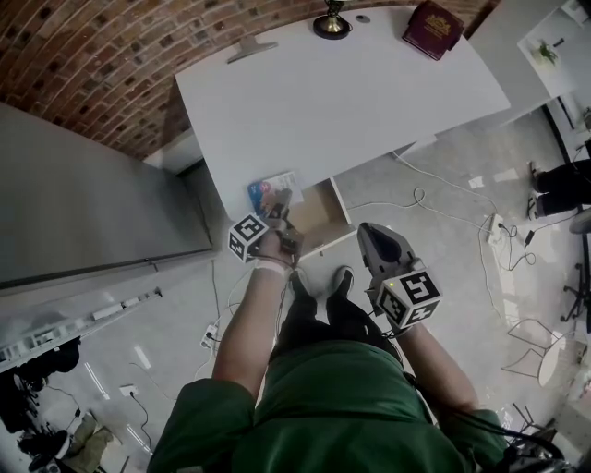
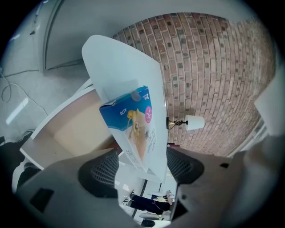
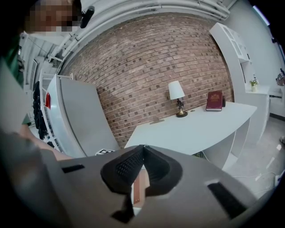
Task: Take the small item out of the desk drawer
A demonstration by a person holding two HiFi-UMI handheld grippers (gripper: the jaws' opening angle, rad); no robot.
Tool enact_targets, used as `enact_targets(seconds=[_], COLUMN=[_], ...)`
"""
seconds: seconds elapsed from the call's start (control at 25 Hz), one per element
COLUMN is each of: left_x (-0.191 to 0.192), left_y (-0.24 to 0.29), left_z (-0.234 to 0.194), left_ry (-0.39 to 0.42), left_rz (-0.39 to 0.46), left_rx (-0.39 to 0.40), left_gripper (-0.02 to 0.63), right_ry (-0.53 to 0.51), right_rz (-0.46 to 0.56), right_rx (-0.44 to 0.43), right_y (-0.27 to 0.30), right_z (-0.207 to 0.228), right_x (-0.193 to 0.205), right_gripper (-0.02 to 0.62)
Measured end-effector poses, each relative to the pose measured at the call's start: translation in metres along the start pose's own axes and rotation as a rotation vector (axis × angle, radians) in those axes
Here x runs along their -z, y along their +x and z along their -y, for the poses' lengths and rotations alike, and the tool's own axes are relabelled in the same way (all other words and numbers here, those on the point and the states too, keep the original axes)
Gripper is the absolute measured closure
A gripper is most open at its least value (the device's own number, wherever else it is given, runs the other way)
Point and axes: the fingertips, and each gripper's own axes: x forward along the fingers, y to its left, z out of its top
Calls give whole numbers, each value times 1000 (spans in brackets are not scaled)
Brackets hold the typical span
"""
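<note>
A small blue and white box [image 1: 271,193] lies on the front corner of the white desk [image 1: 342,92], just above the open drawer [image 1: 320,218]. My left gripper [image 1: 281,214] is right at the box with its jaws spread wide. In the left gripper view the box [image 2: 133,127] stands between the two pads [image 2: 103,171] of the left gripper [image 2: 140,162] with a gap on each side, and the drawer's pale wooden inside [image 2: 75,129] shows bare to its left. My right gripper [image 1: 367,233] hangs shut and empty over the floor, right of the drawer; its fingertips [image 3: 142,151] meet.
A lamp [image 1: 331,23] and a red book [image 1: 432,28] stand at the desk's far edge. A grey cabinet [image 1: 83,212] fills the left. Cables [image 1: 434,208] and a power strip [image 1: 494,226] lie on the floor at the right. The person's shoes [image 1: 319,282] are below the drawer.
</note>
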Motion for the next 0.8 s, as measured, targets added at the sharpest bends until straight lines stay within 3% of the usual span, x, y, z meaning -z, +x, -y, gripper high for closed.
enact_targets(seconds=[0.48, 0.68, 0.8], left_x=[50, 76, 77], left_y=[-34, -58, -68], left_z=[33, 86, 135], left_ry=[145, 274, 404], left_rz=[-147, -211, -213], left_rx=[61, 154, 228], left_gripper=[290, 290, 290], right_ry=[-20, -54, -86], right_rz=[37, 81, 108], right_rx=[-14, -32, -34], right_y=[3, 6, 7], right_z=[-6, -10, -12], right_x=[-16, -45, -66], right_gripper=[592, 592, 592])
